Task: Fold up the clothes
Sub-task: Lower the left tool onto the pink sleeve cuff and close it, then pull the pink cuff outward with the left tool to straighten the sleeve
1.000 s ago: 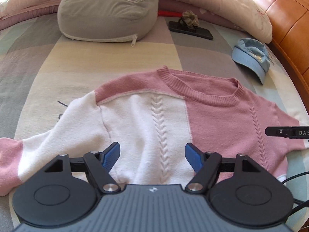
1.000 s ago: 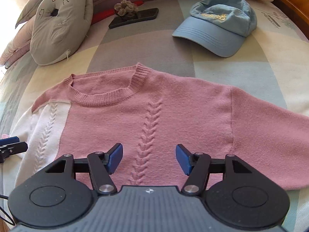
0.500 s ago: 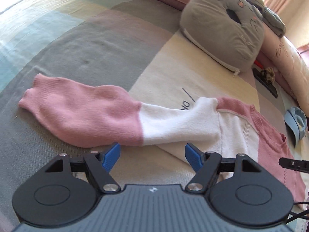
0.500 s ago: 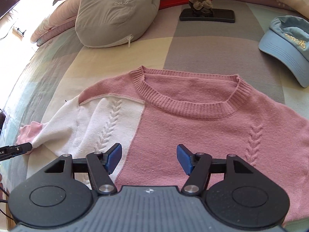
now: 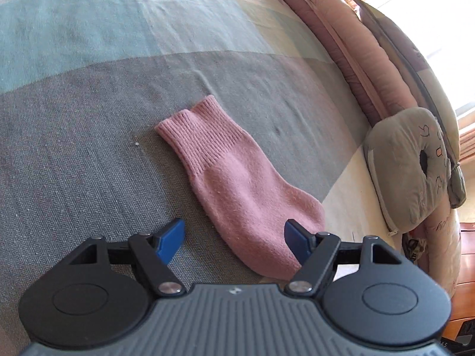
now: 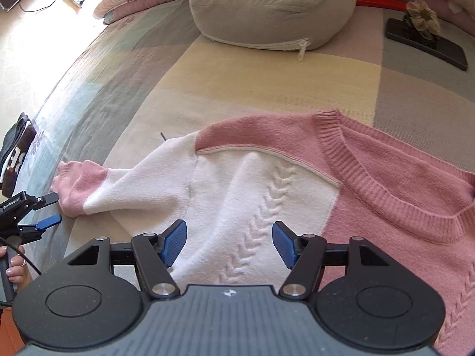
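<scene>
Pink-and-white cable-knit sweater [image 6: 297,184], pink ribbed cuff [image 5: 199,130], grey-teal-cream checked bedspread [image 5: 89,89], grey cushion [image 6: 267,3].

My left cam looks steeply down, close over the pink ribbed sleeve cuff [image 5: 204,130]. My right cam hangs over the pink-and-white knit sweater [image 6: 267,184]; both catch that cuff.

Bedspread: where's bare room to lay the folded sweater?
Free: the grey-and-teal stretch of bedspread beyond the pink cuff, and the cream band between the sweater and the grey cushion. Crowded: the far right corner, with the phone and hair tie.
</scene>
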`<state>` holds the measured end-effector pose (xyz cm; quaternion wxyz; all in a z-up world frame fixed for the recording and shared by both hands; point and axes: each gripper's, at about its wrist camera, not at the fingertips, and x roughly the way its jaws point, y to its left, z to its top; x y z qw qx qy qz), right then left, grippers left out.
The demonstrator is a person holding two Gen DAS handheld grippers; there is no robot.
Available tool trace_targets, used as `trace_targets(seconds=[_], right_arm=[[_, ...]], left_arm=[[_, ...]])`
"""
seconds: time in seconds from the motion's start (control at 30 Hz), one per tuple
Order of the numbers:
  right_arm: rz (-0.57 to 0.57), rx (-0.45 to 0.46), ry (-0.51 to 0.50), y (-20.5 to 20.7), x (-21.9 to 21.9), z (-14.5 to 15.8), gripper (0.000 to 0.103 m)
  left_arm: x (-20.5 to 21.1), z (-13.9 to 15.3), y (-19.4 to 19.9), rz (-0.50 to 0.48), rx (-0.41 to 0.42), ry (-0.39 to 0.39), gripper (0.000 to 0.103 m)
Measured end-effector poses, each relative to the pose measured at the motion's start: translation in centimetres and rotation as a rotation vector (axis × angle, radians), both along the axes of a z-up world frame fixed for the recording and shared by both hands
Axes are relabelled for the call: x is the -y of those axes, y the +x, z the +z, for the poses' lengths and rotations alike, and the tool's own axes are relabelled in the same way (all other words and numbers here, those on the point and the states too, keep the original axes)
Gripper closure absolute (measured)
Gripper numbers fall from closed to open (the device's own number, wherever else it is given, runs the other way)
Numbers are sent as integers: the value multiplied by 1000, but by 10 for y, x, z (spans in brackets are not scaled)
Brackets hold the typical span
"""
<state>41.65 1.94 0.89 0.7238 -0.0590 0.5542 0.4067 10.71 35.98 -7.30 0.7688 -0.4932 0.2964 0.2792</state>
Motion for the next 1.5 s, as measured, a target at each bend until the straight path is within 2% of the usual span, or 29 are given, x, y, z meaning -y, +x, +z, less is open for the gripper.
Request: trace_targets(seconds=[0.13, 0.33, 0.53, 0.6, 0.67, 0.7, 0.73, 0.9, 1.0, 1.07, 1.1, 1.13, 1.17, 1.2, 1.3, 1.5], right_arm=[[92, 0, 28, -11, -31, 5, 30], [203, 20, 42, -29, -71, 10, 30], [293, -18, 64, -36, -102, 9, 30], [330, -38, 96, -35, -115, 10, 30], [394, -47, 124, -32, -137, 10, 30], [432, -52, 128, -30, -150, 8, 30], [471, -58, 133, -28, -162, 6, 30], [732, 38, 64, -30, -222, -13, 32], [834, 56, 2, -27, -240, -29, 44], [903, 84, -30, -30, -243, -35, 58], [950, 117, -39, -35, -243, -35, 58], [995, 141, -45, -40, -242, -34, 65], [1029, 153, -52, -45, -241, -34, 84], [1053, 158, -55, -48, -240, -35, 90], [1072, 190, -51, -51, -242, -34, 92], [882, 253, 14, -17, -258, -19, 93]], left_arm=[[-16, -8, 0, 13, 78, 19, 27], [-45, -17, 6, 23, 187, 40, 26], [-65, -19, 16, 14, 212, 43, 31], [-61, -18, 14, -5, 174, 87, 43], [-56, -16, 14, -23, 120, 144, 68], [-55, -16, 15, -30, 91, 172, 75], [-54, -15, 15, -32, 72, 186, 89], [-53, -12, 13, -44, 27, 221, 93], [-50, -9, 15, -56, 15, 244, 94], [-49, -9, 13, -51, 19, 245, 94], [-48, -8, 14, -52, 15, 251, 94], [-46, -6, 15, -57, 4, 266, 95], [-44, -4, 16, -62, -8, 281, 96], [-42, -1, 18, -66, -18, 296, 97], [-42, 12, 16, -55, 0, 329, 98], [-60, 47, 24, -32, 53, 425, 98]])
